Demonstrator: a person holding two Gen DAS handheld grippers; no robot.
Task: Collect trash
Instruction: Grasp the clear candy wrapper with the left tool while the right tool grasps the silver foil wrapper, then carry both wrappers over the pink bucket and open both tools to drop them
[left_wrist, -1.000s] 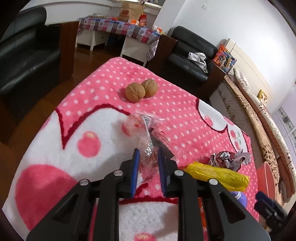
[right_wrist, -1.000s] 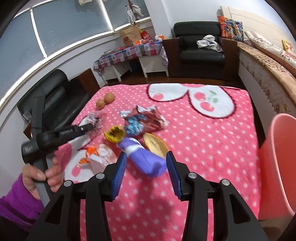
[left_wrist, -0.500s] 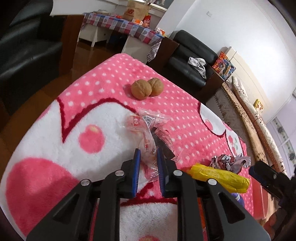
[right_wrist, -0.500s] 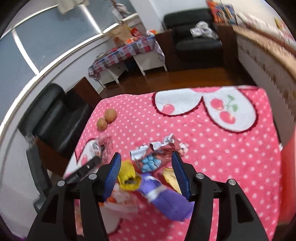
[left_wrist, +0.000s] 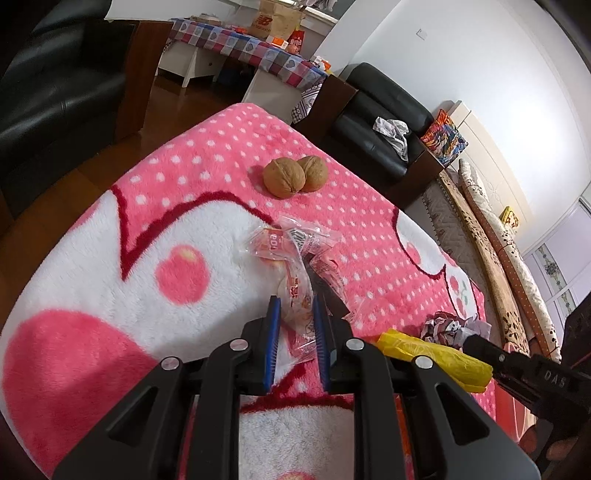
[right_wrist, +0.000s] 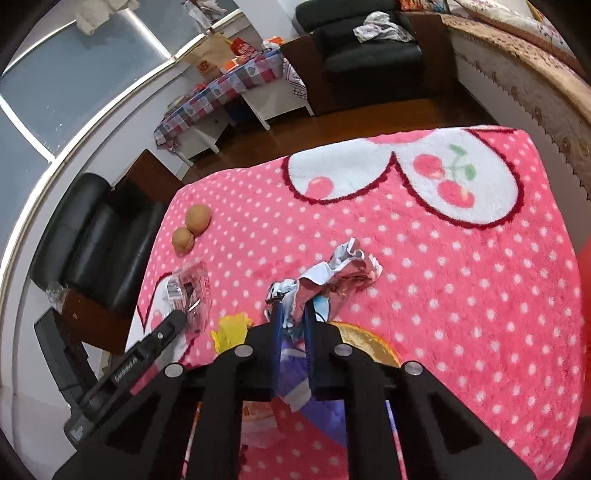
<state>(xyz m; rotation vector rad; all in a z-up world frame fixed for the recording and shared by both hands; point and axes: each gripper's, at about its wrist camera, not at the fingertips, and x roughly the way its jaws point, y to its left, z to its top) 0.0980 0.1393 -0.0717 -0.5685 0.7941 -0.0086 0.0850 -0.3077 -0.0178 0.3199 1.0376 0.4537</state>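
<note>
My left gripper (left_wrist: 295, 306) is shut on a clear plastic wrapper with red print (left_wrist: 295, 266) that lies on the pink dotted blanket (left_wrist: 207, 177). My right gripper (right_wrist: 293, 314) is shut on the near end of a crumpled pink and blue foil wrapper (right_wrist: 332, 275); the wrapper also shows in the left wrist view (left_wrist: 448, 326). A yellow wrapper (left_wrist: 436, 356) lies beside the left gripper and shows in the right wrist view (right_wrist: 232, 328). A purple packet (right_wrist: 291, 384) lies under the right gripper.
Two walnuts (left_wrist: 293, 175) sit at the far side of the blanket, also in the right wrist view (right_wrist: 192, 229). A black sofa (right_wrist: 96, 240) stands left of the blanket. A pink bin edge (right_wrist: 585, 295) shows at the right.
My right gripper moved forward over the purple packet and closed on the foil wrapper. My left gripper stayed shut on the clear wrapper and shifted a little.
</note>
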